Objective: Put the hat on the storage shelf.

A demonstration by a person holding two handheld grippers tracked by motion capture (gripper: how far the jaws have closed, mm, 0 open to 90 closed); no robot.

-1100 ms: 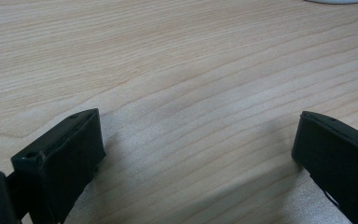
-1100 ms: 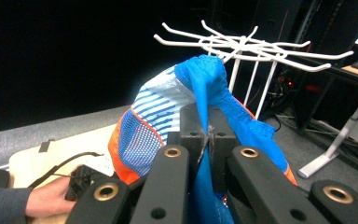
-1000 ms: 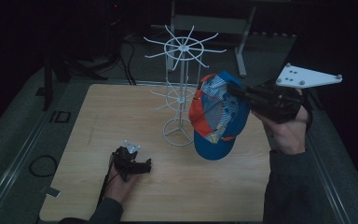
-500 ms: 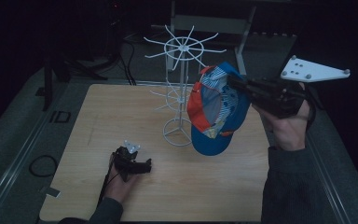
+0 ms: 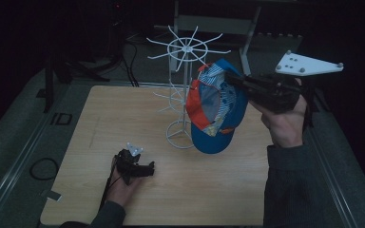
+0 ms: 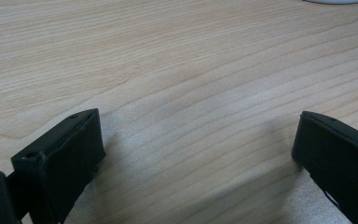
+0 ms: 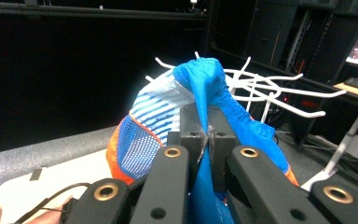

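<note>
A blue, orange and striped cap (image 5: 216, 111) hangs in the air beside the white wire rack (image 5: 185, 80), its brim pointing down. My right gripper (image 5: 235, 80) is shut on the cap's back edge, raised at the right of the table. In the right gripper view the blue cloth of the cap (image 7: 205, 88) is pinched between the shut jaws, with the rack's white arms (image 7: 279, 91) just behind it. My left gripper (image 5: 147, 168) rests low on the wooden table near the front left, open with nothing between its fingers (image 6: 60, 154).
The rack's round base (image 5: 180, 135) stands mid-table, its spokes spreading at the top. The wooden table (image 5: 100, 123) lies bare to the left of it. Dark shelving and a metal frame stand behind the table.
My right gripper has lifted the cap higher and carried it slightly toward the rack's upper arms. The left gripper has stayed put.
</note>
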